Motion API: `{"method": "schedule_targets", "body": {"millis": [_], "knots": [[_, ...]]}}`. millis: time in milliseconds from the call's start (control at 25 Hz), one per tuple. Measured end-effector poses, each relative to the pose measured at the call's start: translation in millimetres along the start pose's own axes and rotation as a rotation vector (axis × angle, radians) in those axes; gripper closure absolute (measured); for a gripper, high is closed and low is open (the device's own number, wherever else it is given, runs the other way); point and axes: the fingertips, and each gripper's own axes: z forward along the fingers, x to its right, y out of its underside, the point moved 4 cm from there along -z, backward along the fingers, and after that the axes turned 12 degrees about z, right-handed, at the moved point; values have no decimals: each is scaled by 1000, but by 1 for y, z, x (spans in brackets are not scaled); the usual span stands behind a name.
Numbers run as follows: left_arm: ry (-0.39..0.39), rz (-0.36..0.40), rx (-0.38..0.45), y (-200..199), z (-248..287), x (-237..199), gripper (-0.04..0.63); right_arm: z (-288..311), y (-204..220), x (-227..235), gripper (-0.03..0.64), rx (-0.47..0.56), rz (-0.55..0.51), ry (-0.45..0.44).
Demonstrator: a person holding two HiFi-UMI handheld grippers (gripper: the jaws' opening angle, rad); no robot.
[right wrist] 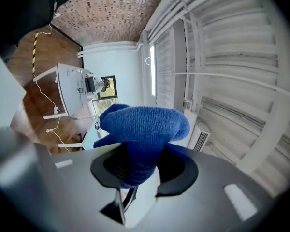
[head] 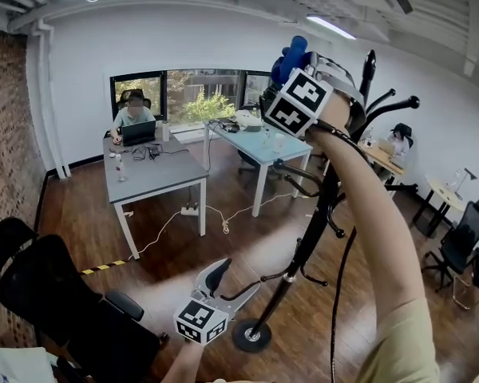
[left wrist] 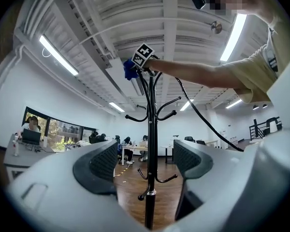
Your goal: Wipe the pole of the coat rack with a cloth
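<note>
The black coat rack pole (head: 303, 242) rises from a round base (head: 251, 335) to hooks at the top (head: 371, 70). My right gripper (head: 291, 64) is raised to the top of the pole and is shut on a blue cloth (head: 294, 56). That cloth (right wrist: 142, 129) bulges out of the right gripper (right wrist: 137, 166). From below, the blue cloth (left wrist: 130, 70) lies against the upper pole (left wrist: 151, 129). My left gripper (head: 218, 276) sits low beside the pole, open. The pole stands in the wide gap of the left gripper (left wrist: 147, 161), touching neither jaw.
A black office chair (head: 56, 294) stands at the lower left. Two grey tables (head: 156, 174) stand behind the rack, with a person seated at a laptop. A cable (head: 339, 294) hangs from my right gripper. More chairs (head: 463, 242) stand at the right.
</note>
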Motion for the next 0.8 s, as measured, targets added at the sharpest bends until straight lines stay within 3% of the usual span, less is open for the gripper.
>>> {"method": "schedule_targets", "body": {"millis": [120,360,600,800], "knots": [[32,7,-3,2,4,5,255,-8,18,1,476,-19,15,7],[70,1,-2,3,13,10,255,-34,48,-18,476,-77,-74,12],[98,-13,-13,9,21,16,255,-52,93,-41,476,-131,19,-93],[120,-21,-13,13,24,24,255,-75,111,-59,476,-133,78,-125]]}}
